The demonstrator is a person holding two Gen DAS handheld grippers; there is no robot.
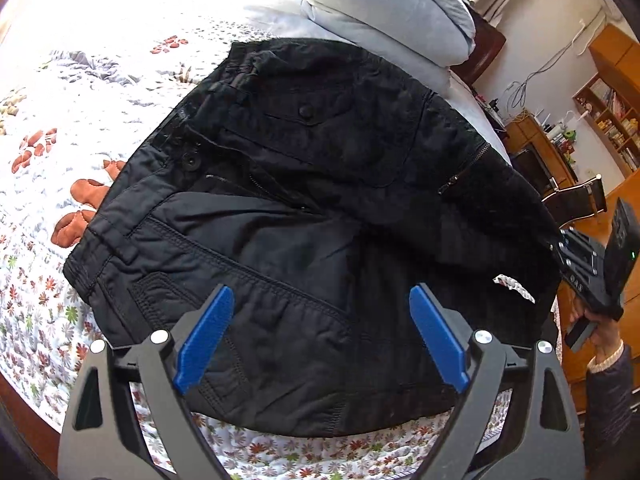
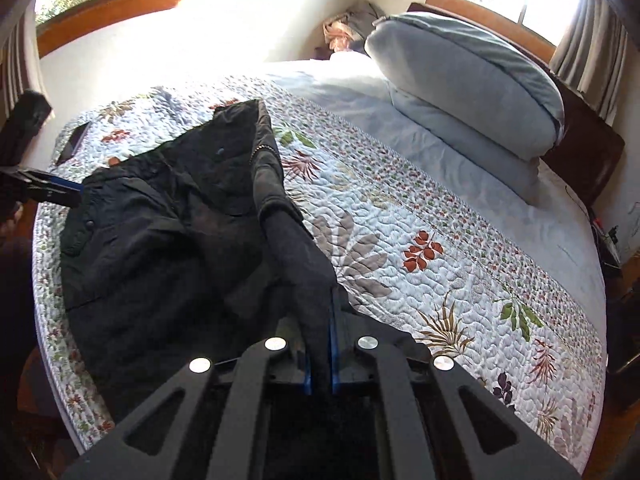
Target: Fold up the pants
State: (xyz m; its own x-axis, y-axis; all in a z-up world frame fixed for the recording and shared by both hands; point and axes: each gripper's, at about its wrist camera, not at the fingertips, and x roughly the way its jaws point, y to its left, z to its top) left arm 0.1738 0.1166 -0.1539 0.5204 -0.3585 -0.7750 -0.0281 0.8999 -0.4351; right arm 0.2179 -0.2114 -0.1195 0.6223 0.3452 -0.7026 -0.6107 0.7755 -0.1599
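Black pants (image 1: 304, 208) lie folded in a bundle on the floral quilt, waistband and button toward the left in the left wrist view. My left gripper (image 1: 322, 334) is open, its blue pads apart just above the near part of the pants, holding nothing. My right gripper (image 2: 320, 344) is shut on a fold of the black pants (image 2: 168, 232) and lifts that edge off the quilt. The right gripper also shows in the left wrist view (image 1: 592, 268) at the far right edge of the pants. The left gripper shows at the left edge of the right wrist view (image 2: 60, 194).
The floral quilt (image 2: 420, 248) covers the bed. Stacked grey-blue pillows (image 2: 472, 88) lie at the head of the bed. A dark flat object (image 2: 72, 142) lies on the quilt's far left corner. Wooden shelves (image 1: 608, 116) stand beyond the bed.
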